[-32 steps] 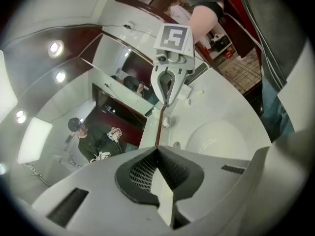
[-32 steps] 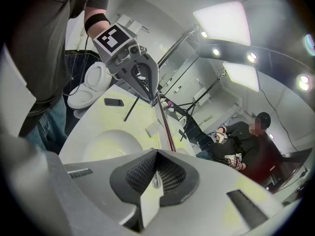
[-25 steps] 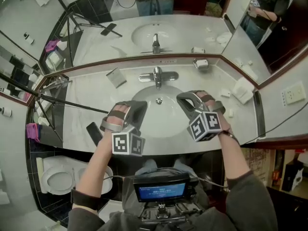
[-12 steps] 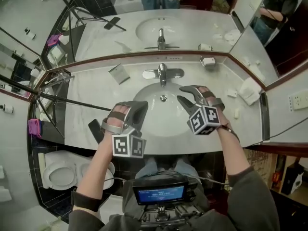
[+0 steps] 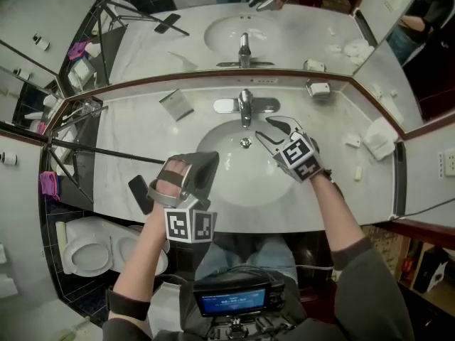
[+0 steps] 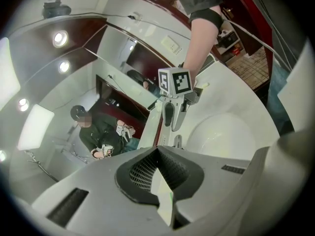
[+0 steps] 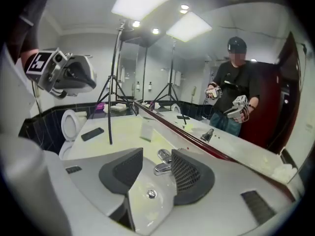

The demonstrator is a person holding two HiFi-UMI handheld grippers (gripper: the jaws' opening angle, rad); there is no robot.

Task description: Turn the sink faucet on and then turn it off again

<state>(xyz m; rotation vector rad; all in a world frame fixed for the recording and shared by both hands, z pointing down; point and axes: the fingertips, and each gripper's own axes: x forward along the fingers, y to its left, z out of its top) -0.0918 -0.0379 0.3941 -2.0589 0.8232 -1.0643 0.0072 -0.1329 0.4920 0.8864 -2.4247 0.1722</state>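
The chrome faucet stands at the back rim of the white basin, its lever lying level. My right gripper hovers over the basin's back right, just short of the faucet. Its jaws have just been opening and now stand wide, with nothing between them. In the right gripper view the faucet shows beyond the gap of the right gripper, above the drain. My left gripper hangs over the basin's front left, shut and empty. The left gripper view shows the left gripper with its pads together.
A black phone and a tripod leg lie on the counter to the left. A white card stand sits left of the faucet. A soap dish and a folded towel are at the right. The mirror rises behind the counter.
My right gripper has moved up the picture toward the faucet, rolled over, and gone from nearly shut to wide open. My left gripper has sunk slightly and stays shut.
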